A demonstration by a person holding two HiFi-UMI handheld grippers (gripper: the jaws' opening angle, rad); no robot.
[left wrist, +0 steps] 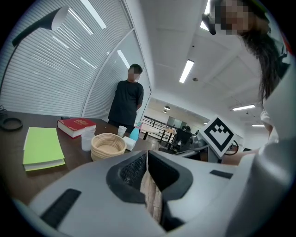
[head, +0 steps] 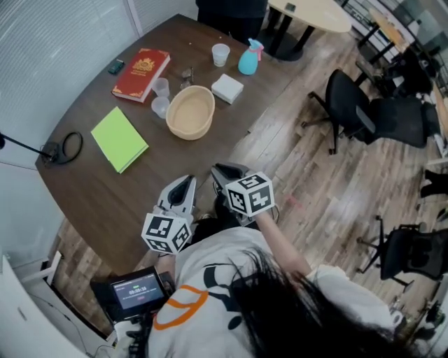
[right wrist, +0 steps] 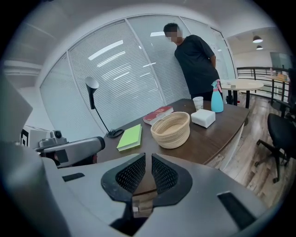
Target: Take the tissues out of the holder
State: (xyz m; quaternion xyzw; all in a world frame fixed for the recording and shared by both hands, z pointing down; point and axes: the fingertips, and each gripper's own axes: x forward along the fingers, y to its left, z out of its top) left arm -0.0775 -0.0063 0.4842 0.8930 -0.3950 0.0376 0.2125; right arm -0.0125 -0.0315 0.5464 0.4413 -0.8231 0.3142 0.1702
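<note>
A white block of tissues [head: 227,89] lies on the brown table [head: 98,189], just right of a round woven basket [head: 190,112]. The left gripper view shows the tissues [left wrist: 128,142] behind the basket [left wrist: 108,146]; in the right gripper view the tissues [right wrist: 203,118] sit right of it [right wrist: 171,129]. Both grippers hang over the table's near edge, well short of the tissues. My left gripper [head: 183,187] [left wrist: 145,159] has its jaws together, empty. My right gripper [head: 225,171] [right wrist: 148,169] shows only a thin slit, nothing in it.
A red book [head: 141,73], a green notebook [head: 119,138], two clear cups [head: 161,98], a paper cup [head: 220,54] and a blue spray bottle [head: 248,58] share the table. A person [head: 231,10] stands at its far end. Office chairs [head: 350,105] stand right.
</note>
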